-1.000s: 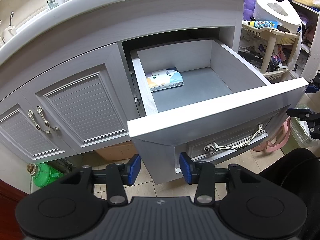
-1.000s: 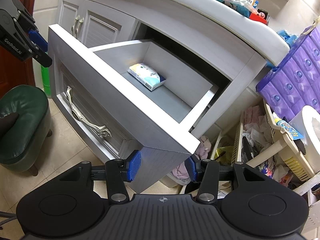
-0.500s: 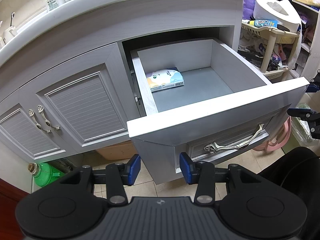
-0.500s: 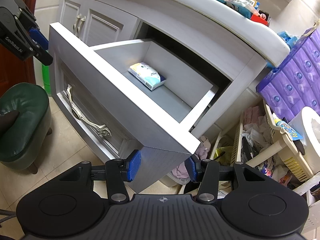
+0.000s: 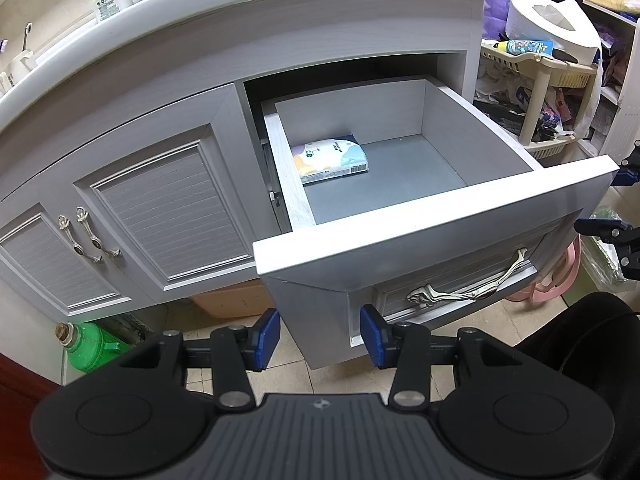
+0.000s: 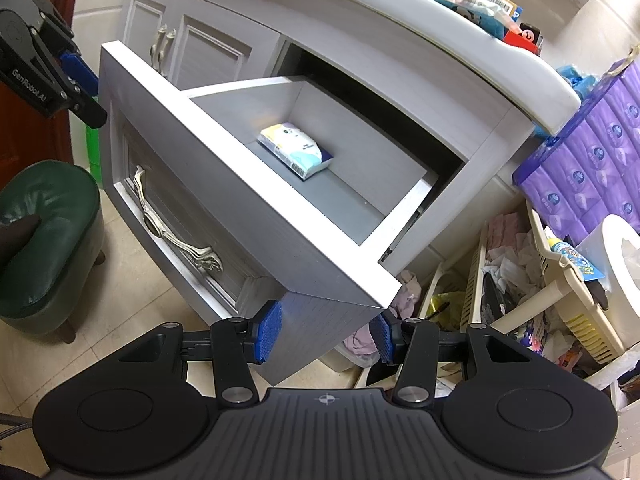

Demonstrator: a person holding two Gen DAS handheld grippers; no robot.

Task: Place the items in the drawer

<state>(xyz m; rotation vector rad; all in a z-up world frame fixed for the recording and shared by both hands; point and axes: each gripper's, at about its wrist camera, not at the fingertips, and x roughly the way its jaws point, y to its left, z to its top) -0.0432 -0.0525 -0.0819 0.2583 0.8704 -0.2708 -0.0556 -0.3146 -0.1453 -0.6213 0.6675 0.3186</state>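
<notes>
Both hand-held grippers, left (image 5: 319, 338) and right (image 6: 325, 336), hang wide and empty before the pulled-out drawer (image 5: 420, 236), one tissue pack (image 5: 330, 159) at its ten o'clock corner.

Open drawer (image 5: 432, 220) holds one tissue pack (image 5: 330, 158) on its floor.

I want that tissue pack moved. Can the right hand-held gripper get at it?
Probably yes: the drawer is pulled out with nothing over the tissue pack, and the right hand-held gripper is open and empty.
</notes>
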